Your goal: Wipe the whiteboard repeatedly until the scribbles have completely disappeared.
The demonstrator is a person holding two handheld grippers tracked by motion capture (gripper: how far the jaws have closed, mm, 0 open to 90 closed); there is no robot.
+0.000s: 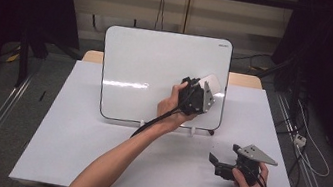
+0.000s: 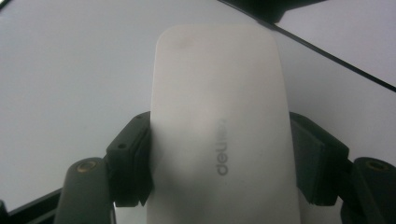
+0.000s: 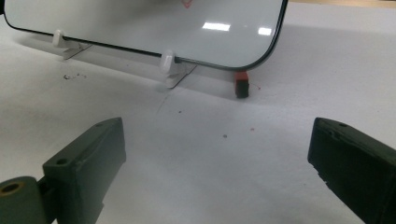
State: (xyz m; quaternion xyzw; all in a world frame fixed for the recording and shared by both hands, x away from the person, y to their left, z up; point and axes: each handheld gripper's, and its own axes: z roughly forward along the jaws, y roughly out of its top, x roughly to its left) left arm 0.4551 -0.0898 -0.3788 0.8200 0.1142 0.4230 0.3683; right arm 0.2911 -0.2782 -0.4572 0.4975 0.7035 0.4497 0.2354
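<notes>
Eraser axis: I see the white eraser (image 2: 219, 126) lying lengthwise along the left gripper (image 1: 203, 93), its far end against the whiteboard (image 1: 148, 65).
Count: one eraser, one whiteboard, two grippers.
Left claw: clenched on the eraser's long sides.
Right gripper (image 1: 216, 163): released, holding nothing, low over the table (image 1: 71, 139).

Small red-and-black block (image 3: 241, 84) on white table (image 1: 92, 163)

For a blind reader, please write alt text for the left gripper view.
A white eraser with grey lettering is clamped between the two black jaws of the left gripper, and its far end is against a whiteboard. The board's dark edge crosses the upper right corner.
</notes>
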